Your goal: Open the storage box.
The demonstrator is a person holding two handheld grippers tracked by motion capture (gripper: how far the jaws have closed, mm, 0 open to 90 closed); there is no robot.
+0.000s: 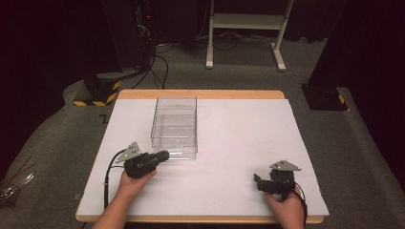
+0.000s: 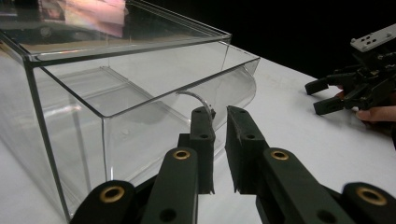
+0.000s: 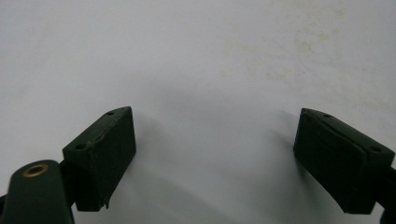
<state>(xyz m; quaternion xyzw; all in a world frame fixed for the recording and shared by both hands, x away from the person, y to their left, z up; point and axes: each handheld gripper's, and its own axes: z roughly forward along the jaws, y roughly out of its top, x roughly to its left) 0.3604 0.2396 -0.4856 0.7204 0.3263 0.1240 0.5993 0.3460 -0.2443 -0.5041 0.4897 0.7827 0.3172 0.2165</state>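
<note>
A clear plastic box [image 1: 174, 126] with a drawer-like front stands on the white tabletop [image 1: 239, 138], left of centre. My left gripper [image 1: 165, 155] lies low at the box's near front corner and points at it. In the left gripper view its jaws [image 2: 220, 112] stand almost together with nothing between them, just short of the box's curved clear front lip [image 2: 194, 96]. My right gripper [image 1: 258, 182] rests near the table's front right with its tips pointing left. Its jaws [image 3: 215, 114] are spread wide over bare white surface. It also appears far off [image 2: 322, 95] in the left gripper view.
The table's wooden far edge [image 1: 200, 94] borders grey carpet. A white stand [image 1: 243, 21] and cables are behind the table. A yellow-and-black striped base [image 1: 98, 93] sits at back left and a black base [image 1: 325, 98] at right. Thin objects [image 1: 14, 183] lie on the floor at left.
</note>
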